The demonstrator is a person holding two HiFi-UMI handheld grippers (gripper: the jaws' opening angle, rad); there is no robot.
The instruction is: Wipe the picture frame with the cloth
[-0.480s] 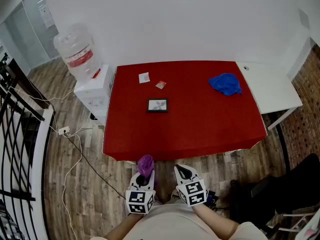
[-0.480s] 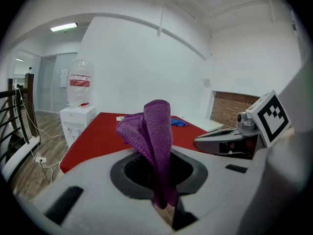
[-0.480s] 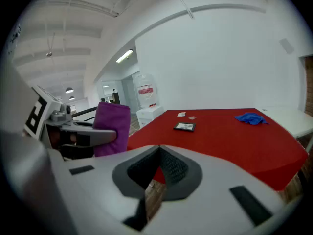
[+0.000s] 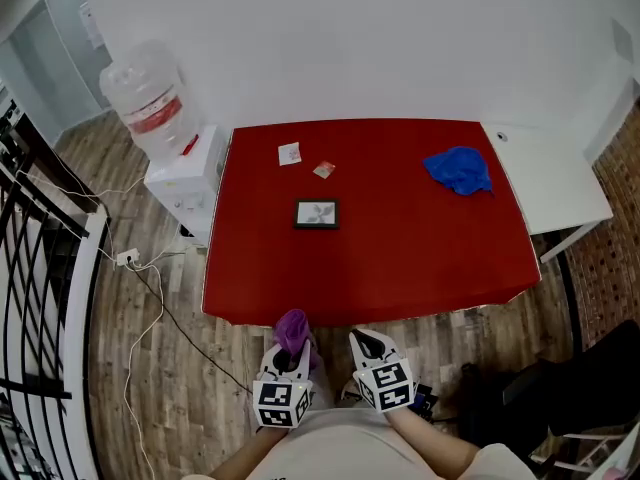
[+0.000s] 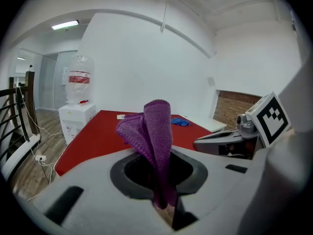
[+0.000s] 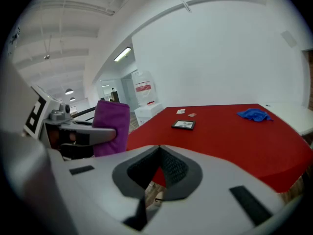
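A small dark picture frame [image 4: 316, 214] lies flat near the middle-left of the red table [image 4: 420, 258]; it also shows as the frame [image 6: 183, 125] in the right gripper view. My left gripper [image 4: 288, 353] is held below the table's near edge, shut on a folded purple cloth [image 4: 292, 330] that sticks up from its jaws as the cloth [image 5: 154, 131]. Beside it, my right gripper [image 4: 367, 345] has its jaws together with nothing in them. Both are well short of the frame.
A crumpled blue cloth [image 4: 458, 169] lies at the table's far right. Two small cards [image 4: 289, 154] sit behind the frame. A water dispenser [image 4: 160, 108] stands left of the table, a white table [image 4: 545, 173] to the right. Cables [image 4: 150, 298] run over the wooden floor.
The head view has shifted slightly. Both grippers and the purple cloth stay where they were.
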